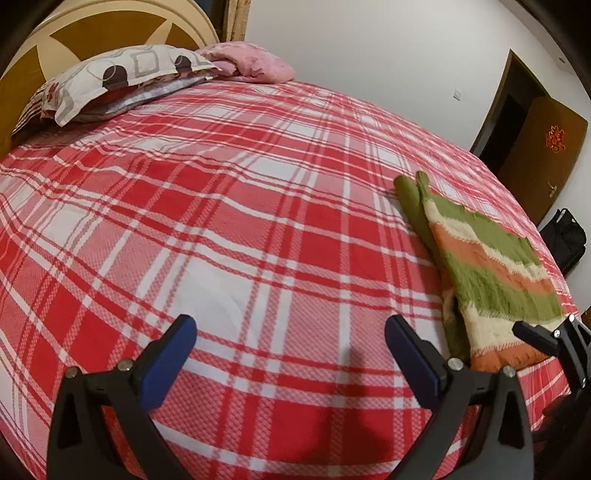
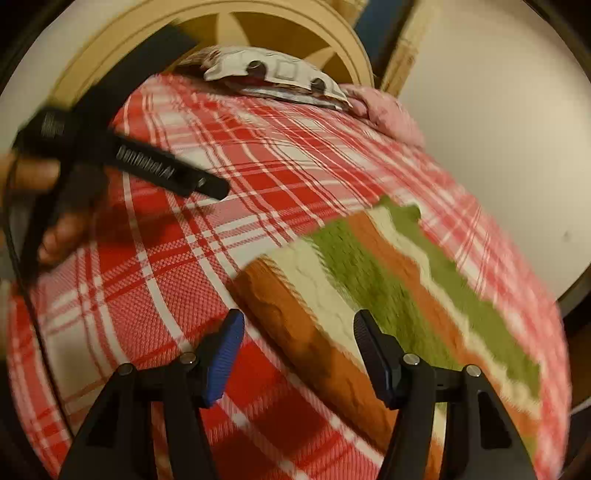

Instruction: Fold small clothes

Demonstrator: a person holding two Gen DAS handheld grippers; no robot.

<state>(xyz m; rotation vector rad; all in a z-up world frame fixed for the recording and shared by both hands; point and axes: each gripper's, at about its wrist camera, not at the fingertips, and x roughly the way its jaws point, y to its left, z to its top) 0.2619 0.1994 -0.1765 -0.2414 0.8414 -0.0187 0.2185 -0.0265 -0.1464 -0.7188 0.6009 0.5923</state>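
Observation:
A small knitted garment [image 1: 491, 258] in green, orange and cream stripes lies folded flat on the right side of the bed. It also shows in the right wrist view [image 2: 388, 280], blurred. My left gripper [image 1: 291, 332] is open and empty over bare bedspread, left of the garment. My right gripper [image 2: 299, 328] is open, its jaws standing over the garment's orange near edge without gripping it. The right gripper's tip [image 1: 543, 336] shows at the garment's near corner in the left wrist view. The left gripper [image 2: 140, 166] shows at the left of the right wrist view.
The bed has a red and white plaid bedspread [image 1: 221, 221]. A patterned pillow [image 1: 122, 77] and a pink cloth [image 1: 255, 62] lie at the headboard [image 1: 110, 29]. A dark door [image 1: 535, 136] and a black bag [image 1: 565, 240] stand beyond the bed's right edge.

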